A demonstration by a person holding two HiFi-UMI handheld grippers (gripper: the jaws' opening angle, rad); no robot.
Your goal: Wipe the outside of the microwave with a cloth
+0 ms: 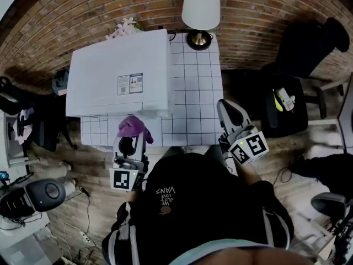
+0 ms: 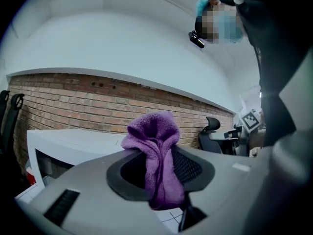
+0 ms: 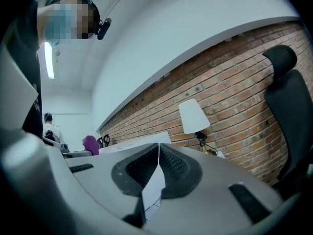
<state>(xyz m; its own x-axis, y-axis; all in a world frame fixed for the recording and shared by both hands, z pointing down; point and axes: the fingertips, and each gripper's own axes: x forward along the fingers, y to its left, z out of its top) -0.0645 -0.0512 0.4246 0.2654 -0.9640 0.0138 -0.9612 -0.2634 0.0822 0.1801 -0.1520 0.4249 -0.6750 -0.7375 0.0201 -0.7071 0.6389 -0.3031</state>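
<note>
— Where's the soft purple terry cloth?
— Clamped in the left tongs, bunched above them, white boxy microwave just ahead. Light, floppy; likely best gripped mid-bunch.
— And the right tongs?
— Pressed together, holding nothing.

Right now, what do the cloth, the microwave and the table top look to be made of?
Cloth: purple fuzzy pile, likely microfibre or terry.
Microwave: smooth matt white casing, painted metal or plastic; cannot tell which.
Table top: white squares with dark joint lines, seemingly glazed tile.
</note>
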